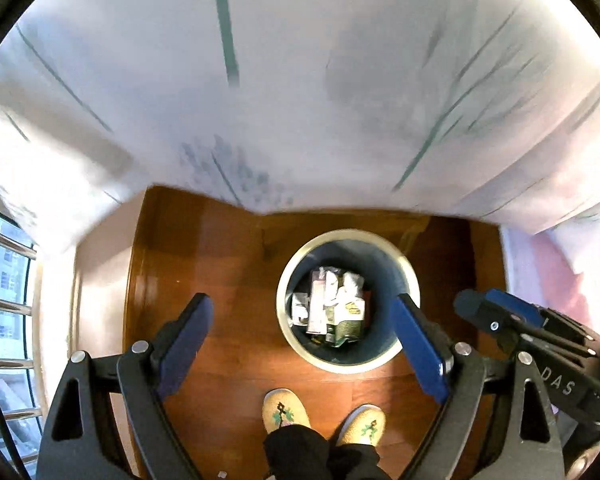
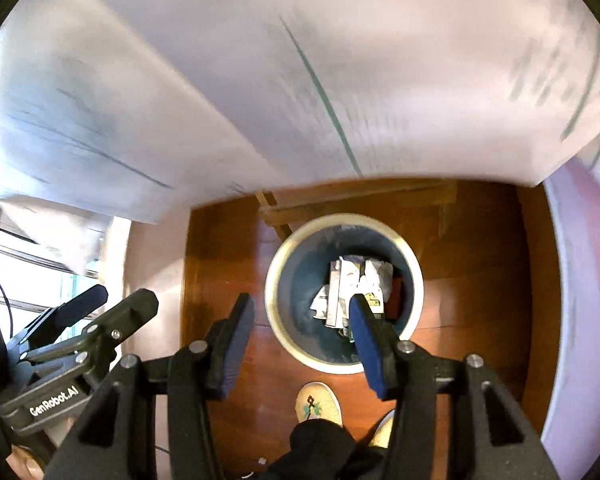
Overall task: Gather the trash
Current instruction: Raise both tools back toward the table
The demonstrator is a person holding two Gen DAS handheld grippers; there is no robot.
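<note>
A round bin (image 1: 400,276) with a pale rim and blue inside stands on the wooden floor below both grippers. It holds several pieces of trash (image 1: 332,308): crumpled wrappers and small cartons. My left gripper (image 1: 302,336) is open and empty, high above the bin's left side. My right gripper (image 2: 300,334) is open and empty, also above the bin (image 2: 300,280), with the trash (image 2: 352,284) showing past its right finger. Each gripper shows in the other's view: the right one (image 1: 500,312) and the left one (image 2: 112,300).
A white tablecloth (image 1: 300,80) with thin green lines hangs over a table edge and fills the upper half of both views, blurred. The person's slippered feet (image 1: 286,410) stand just in front of the bin. A window with rails (image 1: 4,312) is at the left.
</note>
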